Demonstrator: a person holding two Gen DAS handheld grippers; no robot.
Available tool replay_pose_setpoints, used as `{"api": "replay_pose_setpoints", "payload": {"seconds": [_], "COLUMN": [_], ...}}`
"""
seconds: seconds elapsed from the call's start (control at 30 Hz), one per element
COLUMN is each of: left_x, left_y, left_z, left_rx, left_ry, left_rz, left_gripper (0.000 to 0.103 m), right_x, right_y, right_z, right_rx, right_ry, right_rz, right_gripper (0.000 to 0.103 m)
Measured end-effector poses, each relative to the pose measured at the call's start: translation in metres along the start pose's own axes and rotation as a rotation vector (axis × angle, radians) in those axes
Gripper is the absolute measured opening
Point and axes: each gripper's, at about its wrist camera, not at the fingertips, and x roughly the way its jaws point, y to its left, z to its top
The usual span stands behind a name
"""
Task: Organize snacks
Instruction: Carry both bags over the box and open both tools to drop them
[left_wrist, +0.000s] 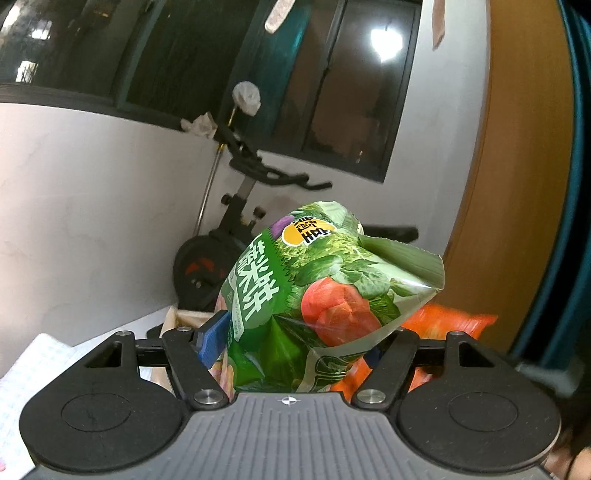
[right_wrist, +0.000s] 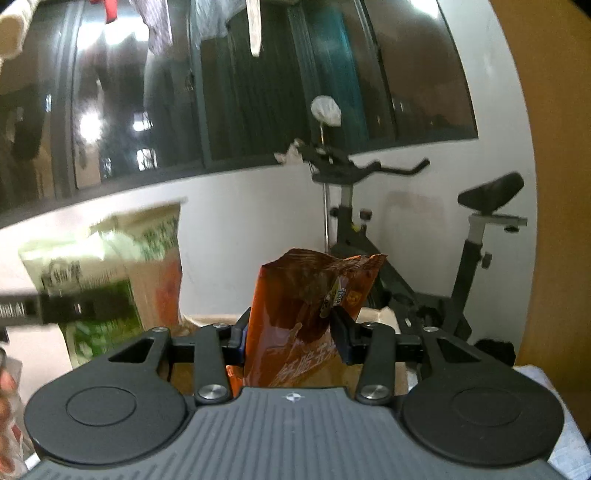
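green snack bag (left_wrist: 314, 295) between left fingers (left_wrist: 212, 338)

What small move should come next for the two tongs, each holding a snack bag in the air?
Probably lower both toward the box just below. The left tongs grip the green bag and the right tongs the orange bag, both lifted clear, with the box rim showing beneath them.

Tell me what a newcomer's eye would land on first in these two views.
The green vegetable-print snack bag fills the centre, clamped in the left gripper. The right gripper pinches an orange-brown snack bag upright. Behind both, an exercise bike stands against the white wall under dark windows.
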Motion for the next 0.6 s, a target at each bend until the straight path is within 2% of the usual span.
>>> {"api": "replay_pose_setpoints", "payload": {"seconds": [0.17, 0.27, 0.4, 0.6], "left_x": [0.001, 0.008, 0.019, 0.029], "left_y": [0.0, 0.004, 0.006, 0.016], "left_z": [0.0, -0.004, -0.018, -0.027], "left_rx": [0.007, -0.021, 0.002, -0.018], "left_ry": [-0.039, -0.004, 0.036, 0.148], "left_rz": [-0.015, 0.006, 0.018, 0.01], "left_gripper": [0.074, 0.074, 0.074, 0.076], "right_x": [0.018, 0.026, 0.032, 0.039], "right_y": [0.001, 0.001, 0.003, 0.001], "right_z": [-0.008, -0.012, -0.018, -0.024], "right_rx": [-0.011, -0.023, -0.04, -0.069], "right_ry": [0.031, 0.055, 0.082, 0.127], "right_rz": [-0.021, -0.033, -0.042, -0.056], "right_gripper": [0.045, 0.045, 0.045, 0.045]}}
